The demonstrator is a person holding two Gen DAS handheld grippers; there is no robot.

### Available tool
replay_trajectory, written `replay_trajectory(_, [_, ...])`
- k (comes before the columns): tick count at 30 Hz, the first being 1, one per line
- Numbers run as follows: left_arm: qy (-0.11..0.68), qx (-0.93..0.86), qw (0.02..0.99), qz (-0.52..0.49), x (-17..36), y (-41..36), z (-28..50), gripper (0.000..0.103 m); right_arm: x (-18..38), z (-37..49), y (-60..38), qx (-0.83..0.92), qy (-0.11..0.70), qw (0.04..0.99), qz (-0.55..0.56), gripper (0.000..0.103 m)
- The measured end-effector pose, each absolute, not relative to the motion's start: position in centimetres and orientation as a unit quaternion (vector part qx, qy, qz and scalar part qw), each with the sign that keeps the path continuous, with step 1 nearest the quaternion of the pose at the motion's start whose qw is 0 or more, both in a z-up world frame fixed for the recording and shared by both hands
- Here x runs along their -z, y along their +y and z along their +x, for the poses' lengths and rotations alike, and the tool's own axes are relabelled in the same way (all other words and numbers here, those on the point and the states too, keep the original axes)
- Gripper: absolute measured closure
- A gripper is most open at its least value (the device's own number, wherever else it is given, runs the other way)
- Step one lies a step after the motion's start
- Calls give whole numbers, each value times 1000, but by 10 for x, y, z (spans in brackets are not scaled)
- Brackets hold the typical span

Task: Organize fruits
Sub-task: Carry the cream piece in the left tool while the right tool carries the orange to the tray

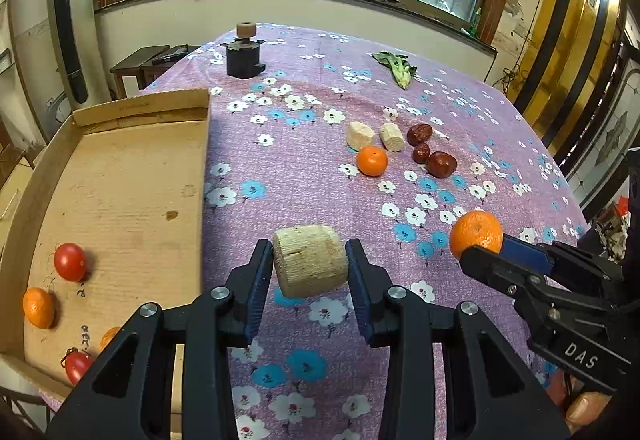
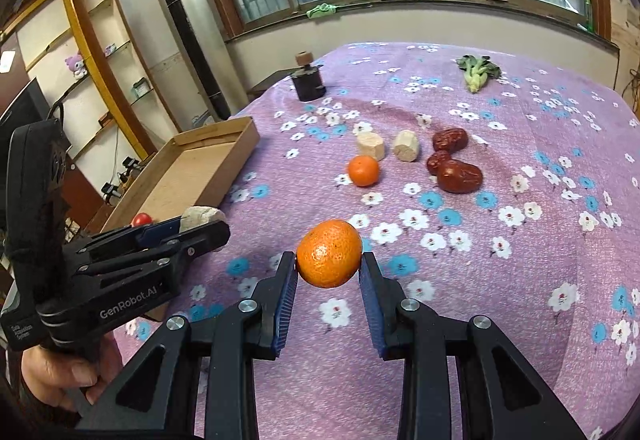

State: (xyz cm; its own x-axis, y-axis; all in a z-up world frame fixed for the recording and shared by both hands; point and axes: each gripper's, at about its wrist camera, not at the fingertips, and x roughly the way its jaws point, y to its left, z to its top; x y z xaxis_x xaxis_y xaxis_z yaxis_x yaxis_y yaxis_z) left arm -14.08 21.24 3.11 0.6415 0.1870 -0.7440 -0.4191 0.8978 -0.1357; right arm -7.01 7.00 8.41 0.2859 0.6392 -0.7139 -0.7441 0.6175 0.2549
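My left gripper [image 1: 310,264] is shut on a pale sugarcane chunk [image 1: 310,260], held above the flowered cloth just right of the cardboard tray [image 1: 120,167]. In the tray lie tomatoes [image 1: 70,262] and tangerines [image 1: 38,308]. My right gripper [image 2: 329,267] is shut on a tangerine [image 2: 329,259], lifted off the cloth; the left wrist view shows it as the held tangerine [image 1: 476,236] at the right. On the table remain a tangerine [image 2: 363,170], two sugarcane chunks [image 2: 371,145], and three red dates [image 2: 459,175].
A dark jar with a cork lid [image 1: 243,53] stands at the table's far end, and a leafy green [image 1: 396,67] lies far right. A tall floor-standing unit [image 2: 192,39] and shelves stand beyond the table's left side. A hand [image 2: 68,380] holds the left gripper's handle.
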Motion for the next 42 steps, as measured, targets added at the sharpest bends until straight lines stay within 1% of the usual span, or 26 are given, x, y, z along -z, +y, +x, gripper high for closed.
replay_trajectory(25, [370,-201,890,-174,-32,248,-175,68,-94,-116,114,-480,399,775,-102,71])
replay_trajectory(42, [366,-252,876,-189,-36,299,-204,68,-95,-136,159,-527,399,742,-112,71])
